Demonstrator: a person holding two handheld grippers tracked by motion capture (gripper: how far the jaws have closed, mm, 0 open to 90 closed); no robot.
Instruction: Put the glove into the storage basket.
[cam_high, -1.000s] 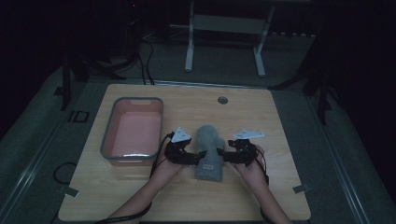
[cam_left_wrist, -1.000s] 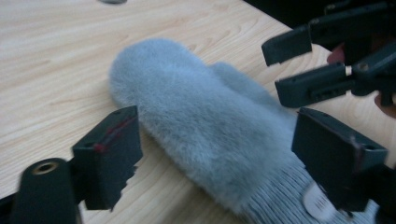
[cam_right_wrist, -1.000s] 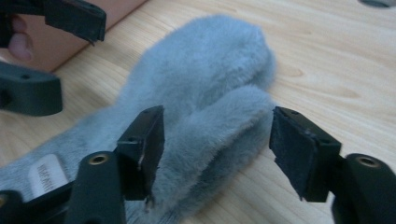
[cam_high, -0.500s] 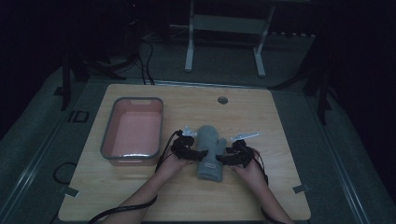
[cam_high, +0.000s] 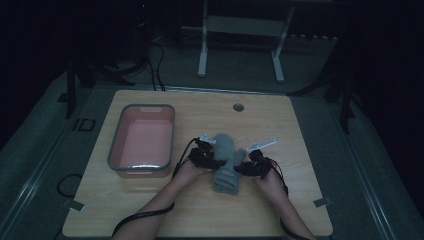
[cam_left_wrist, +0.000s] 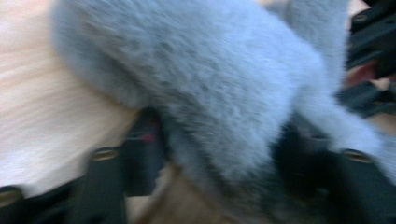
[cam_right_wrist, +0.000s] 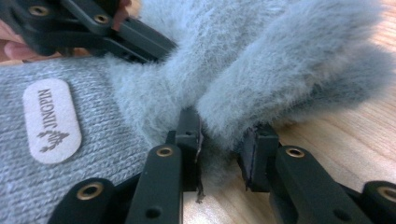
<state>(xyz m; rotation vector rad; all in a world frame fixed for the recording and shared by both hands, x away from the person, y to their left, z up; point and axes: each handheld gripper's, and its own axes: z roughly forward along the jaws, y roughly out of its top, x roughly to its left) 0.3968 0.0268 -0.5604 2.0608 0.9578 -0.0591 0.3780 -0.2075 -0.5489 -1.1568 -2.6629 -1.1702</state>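
Right fingers (cam_right_wrist: 219, 154): they have just been closing and now pinch the furry thumb of a grey mitten (cam_right_wrist: 261, 60), with fur bunched between the two pads.
Left fingers (cam_left_wrist: 224, 163): just been closing too; fluffy pile sits between them and seems squeezed, though the left gripper view is blurred.
Mitten's place: flat on the bench (cam_high: 300, 125), mid-front, fluffy end away from the person, knit cuff with its label patch (cam_right_wrist: 51, 120) nearer; one gripper at each side.
Nearby: a grey-rimmed pink tub (cam_high: 142, 140) just left of the left hand (cam_high: 187, 172), apart from the mitten.
Risk: both grips look to be mostly on loose fur, so a lift could let the pile slide out and drop one side.
Second risk: pulling unevenly could twist the mitten or drag the cuff across the bench.
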